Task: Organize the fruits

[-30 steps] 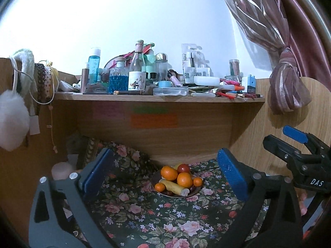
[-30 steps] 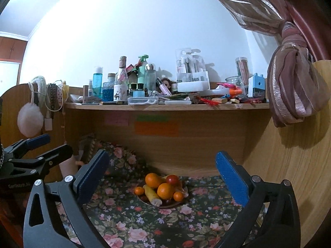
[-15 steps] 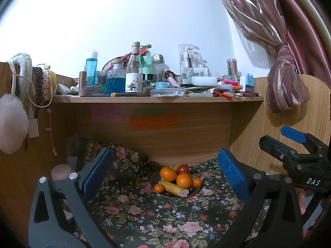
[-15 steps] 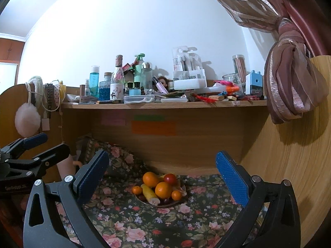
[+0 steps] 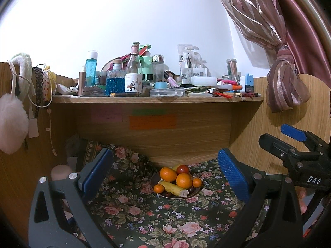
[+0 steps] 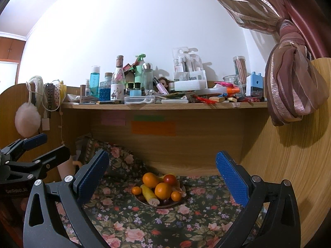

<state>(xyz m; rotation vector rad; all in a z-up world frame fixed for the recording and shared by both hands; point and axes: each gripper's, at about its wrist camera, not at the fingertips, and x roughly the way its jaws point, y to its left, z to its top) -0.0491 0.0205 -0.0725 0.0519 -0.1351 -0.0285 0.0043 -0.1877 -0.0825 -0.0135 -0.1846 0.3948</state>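
Fruit already sits heaped on the plate, which serves as your landmark on the floral cloth.

From the left wrist view, your left gripper hangs well short of the plate with its blue pads spread wide and nothing between them. Two oranges, a red apple, a banana and small tangerines lie piled on the plate.

From the right wrist view, your right gripper is likewise splayed and empty, also back from the plate, the pile framed between its fingers.

Such a scene fits either fruit gathered and finished, or a heap awaiting sorting; nothing settles which. Any pick calls for one fruit taken singly, since round pieces may roll off the plate.
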